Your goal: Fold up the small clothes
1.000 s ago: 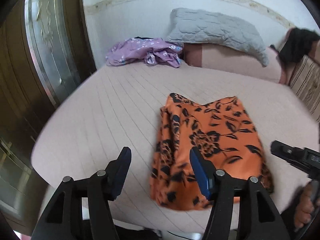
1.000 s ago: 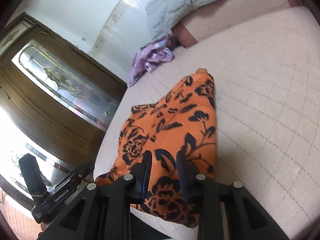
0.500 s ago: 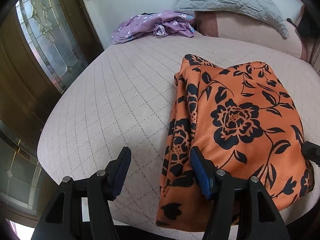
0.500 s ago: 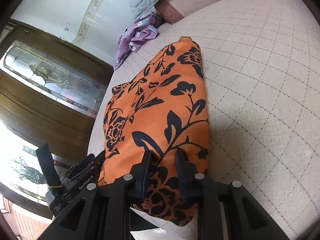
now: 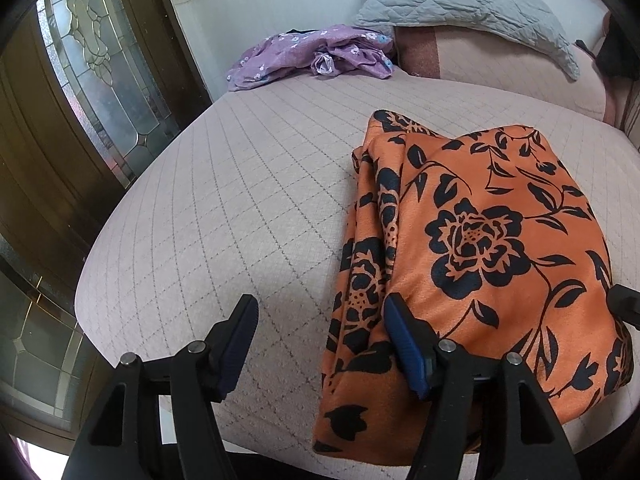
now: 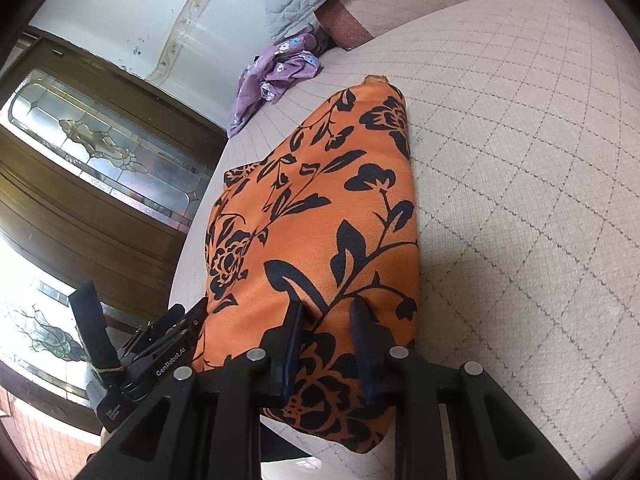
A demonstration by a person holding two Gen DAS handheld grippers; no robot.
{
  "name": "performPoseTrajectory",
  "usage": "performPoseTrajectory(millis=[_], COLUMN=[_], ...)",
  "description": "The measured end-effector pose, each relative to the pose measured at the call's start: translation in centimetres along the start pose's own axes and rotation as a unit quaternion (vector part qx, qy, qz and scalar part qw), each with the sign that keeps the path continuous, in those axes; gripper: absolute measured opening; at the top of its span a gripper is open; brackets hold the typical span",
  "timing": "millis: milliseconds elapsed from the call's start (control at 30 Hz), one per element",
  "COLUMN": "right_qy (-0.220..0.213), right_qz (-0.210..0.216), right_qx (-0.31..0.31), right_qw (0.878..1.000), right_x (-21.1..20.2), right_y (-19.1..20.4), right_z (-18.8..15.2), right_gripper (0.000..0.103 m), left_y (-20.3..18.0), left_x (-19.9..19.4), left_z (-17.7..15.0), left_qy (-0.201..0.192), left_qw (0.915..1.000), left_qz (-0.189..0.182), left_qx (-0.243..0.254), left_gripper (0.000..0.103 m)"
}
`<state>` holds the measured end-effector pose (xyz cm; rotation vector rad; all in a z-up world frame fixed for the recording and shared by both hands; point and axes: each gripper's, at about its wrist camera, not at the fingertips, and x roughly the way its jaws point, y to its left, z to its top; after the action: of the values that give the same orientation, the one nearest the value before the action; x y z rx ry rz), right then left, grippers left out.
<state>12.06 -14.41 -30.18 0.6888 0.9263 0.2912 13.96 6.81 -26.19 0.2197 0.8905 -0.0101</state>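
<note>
Left tool [image 5: 320, 324] nearest the lens, fingers spread wide, nothing between them. Its left finger sits over bare bed cover; its right fingertip [image 5: 394, 312] is at the left folded edge of the orange garment [image 5: 472, 240], contact can't be confirmed. Left tool also shows in the right wrist view [image 6: 160, 344], at the garment's near-left corner.

Right tool [image 6: 326, 312] has a narrow gap, fingers over the near end of the orange garment [image 6: 320, 220]. Fabric shows in the gap between the tips, but can't tell if it's pinched or just lying under them. A black piece of the right tool pokes in at the left view's right edge [image 5: 624, 304], just beside the garment's right side.

Orange garment, black floral print, lies folded into a rough rectangle on the bed [image 5: 208, 200], near the front edge, long axis running away from the tools. Layered edges stacked on its left side; top surface fairly smooth.

Farther back, well apart from it: crumpled purple floral cloth [image 5: 312, 58] near the wall-side corner of the bed. Behind that, a pink bolster [image 5: 500, 64] with a grey quilted pillow [image 5: 460, 4] on top, against the white wall.

Left of bed: wooden door with patterned glass panels [image 5: 100, 60].
</note>
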Motion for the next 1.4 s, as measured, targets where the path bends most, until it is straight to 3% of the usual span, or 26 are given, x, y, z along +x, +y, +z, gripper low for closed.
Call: performPoseTrajectory(millis=[333,533,667,767,800,867,900,1100,1400], right_qy=[-0.005,-0.004,-0.006,-0.005,-0.004,-0.004,-0.004,0.004,-0.001], right_qz=[0.003,0.01,0.011,0.015,0.017,0.024,0.029,0.05,0.05], right_qx=[-0.003,0.011,0.017,0.023,0.026,0.036,0.041,0.056,0.053], right_qw=[1.0,1.0,1.0,1.0,1.0,0.999,0.999,0.997,0.997], right_x=[0.1,0.0,-0.1,-0.2,-0.2,-0.2,-0.2,-0.2,-0.4], right_y=[-0.1,-0.5,-0.6,-0.7,-0.8,-1.2,-1.4,-2.2,-2.2], right_z=[-0.1,-0.1,-0.3,-0.4,-0.3,-0.2,-0.2,0.0,-0.2], right_gripper=[0.028,0.028,0.029,0.029,0.029,0.029,0.029,0.029,0.029], left_y=[1.2,-0.1,-2.8,-4.6,-4.8,-4.5,-4.4,-3.2,-5.5], left_x=[-0.3,-2.9,-0.4,3.1,4.0,4.2,4.3,5.1,4.0], left_z=[1.1,4.1,5.8,5.2,4.9,4.4,4.3,4.4,4.0], left_qy=[0.024,-0.008,0.03,0.078,0.088,0.064,0.063,0.094,0.087], left_qw=[0.9995,0.9985,0.9962,0.994,0.9931,0.9964,0.9966,0.9937,0.9961], left_qz=[-0.021,-0.053,-0.076,-0.07,-0.07,-0.054,-0.051,-0.06,0.004], left_qx=[-0.008,0.014,0.03,0.033,0.031,0.014,0.014,-0.013,0.012], left_gripper=[0.069,0.069,0.07,0.071,0.076,0.091,0.092,0.098,0.103])
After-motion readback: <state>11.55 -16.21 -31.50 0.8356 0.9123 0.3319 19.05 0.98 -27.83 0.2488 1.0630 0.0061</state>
